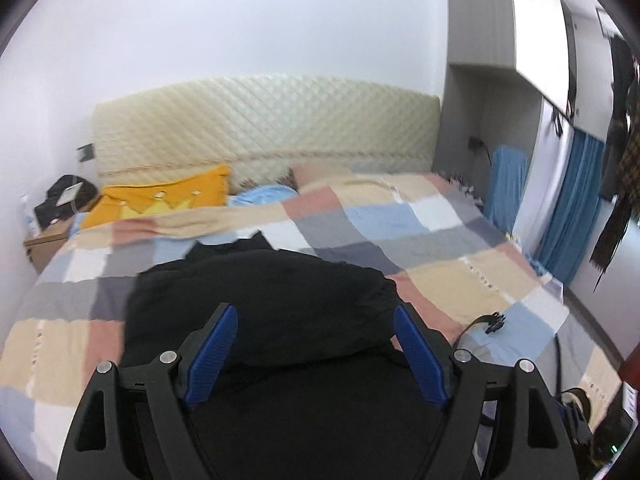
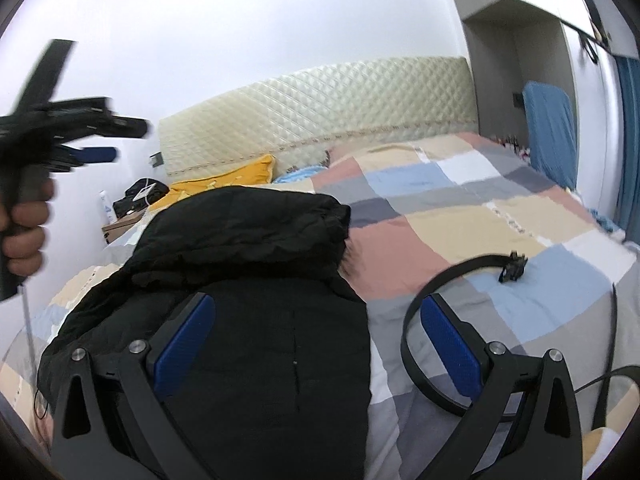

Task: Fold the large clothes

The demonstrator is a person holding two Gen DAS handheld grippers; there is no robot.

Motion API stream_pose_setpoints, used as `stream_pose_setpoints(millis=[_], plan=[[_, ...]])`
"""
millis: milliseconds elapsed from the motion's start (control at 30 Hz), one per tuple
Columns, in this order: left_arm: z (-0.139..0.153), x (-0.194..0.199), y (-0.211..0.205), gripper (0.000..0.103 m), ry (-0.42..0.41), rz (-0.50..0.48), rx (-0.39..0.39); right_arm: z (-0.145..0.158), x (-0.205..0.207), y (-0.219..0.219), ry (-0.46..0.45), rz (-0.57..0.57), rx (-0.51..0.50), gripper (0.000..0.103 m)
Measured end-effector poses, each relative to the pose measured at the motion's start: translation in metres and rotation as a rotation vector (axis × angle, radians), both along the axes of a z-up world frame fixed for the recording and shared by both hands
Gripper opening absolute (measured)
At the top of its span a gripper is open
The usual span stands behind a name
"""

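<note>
A large black padded jacket lies on the bed, its hood end toward the headboard; it also shows in the right wrist view. My left gripper is open and empty, held above the jacket's middle. It also appears at the far left of the right wrist view, raised in a hand and blurred. My right gripper is open and empty, above the jacket's right edge. Its left finger is over the black fabric and its right finger is over the blanket.
The bed has a patchwork blanket and a cream quilted headboard. A yellow pillow lies near the headboard. A black strap with a buckle lies on the blanket to the right. A nightstand stands left, and blue curtains hang right.
</note>
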State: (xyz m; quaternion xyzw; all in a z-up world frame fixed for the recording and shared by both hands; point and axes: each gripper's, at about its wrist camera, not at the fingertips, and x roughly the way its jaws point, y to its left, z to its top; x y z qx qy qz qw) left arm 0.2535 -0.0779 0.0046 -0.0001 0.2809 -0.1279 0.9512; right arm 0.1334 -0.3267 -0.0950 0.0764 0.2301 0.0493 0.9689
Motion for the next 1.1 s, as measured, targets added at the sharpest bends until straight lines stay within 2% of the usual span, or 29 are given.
stream_pose_setpoints(millis=[133,200,333,467,633,700,767,833,933,1000,1100], plan=[[0.009,-0.046,0.046,0.080,-0.002,0.024,-0.039,0.014,-0.011,0.017,0.001,0.035,-0.048,0.102],[0.007,-0.073,0.070,0.080,-0.008,0.040,-0.034,0.016,-0.016,0.020,0.018,0.051,-0.046,0.102],[-0.011,-0.115,0.117,0.080,-0.014,0.042,-0.049,0.015,-0.021,0.027,0.107,0.095,-0.027,0.102],[-0.037,-0.136,0.159,0.080,0.017,0.053,-0.024,0.013,-0.017,0.034,0.206,0.142,-0.020,0.102],[-0.082,-0.132,0.222,0.080,0.153,0.085,-0.107,0.005,-0.002,0.028,0.363,0.203,-0.039,0.102],[-0.101,-0.125,0.245,0.080,0.238,0.115,-0.149,-0.001,0.009,0.017,0.439,0.230,-0.056,0.102],[-0.109,-0.125,0.265,0.080,0.254,0.147,-0.210,-0.013,0.018,0.006,0.510,0.258,-0.020,0.102],[-0.117,-0.120,0.282,0.080,0.285,0.187,-0.265,-0.036,0.030,-0.007,0.621,0.277,0.038,0.102],[-0.137,-0.111,0.297,0.080,0.368,0.258,-0.271,-0.070,0.040,-0.022,0.732,0.256,0.113,0.102],[-0.154,-0.102,0.307,0.080,0.452,0.296,-0.294,-0.101,0.044,-0.034,0.801,0.227,0.202,0.102],[-0.188,-0.090,0.331,0.080,0.614,0.368,-0.370,-0.140,0.045,-0.040,0.907,0.217,0.354,0.102]])
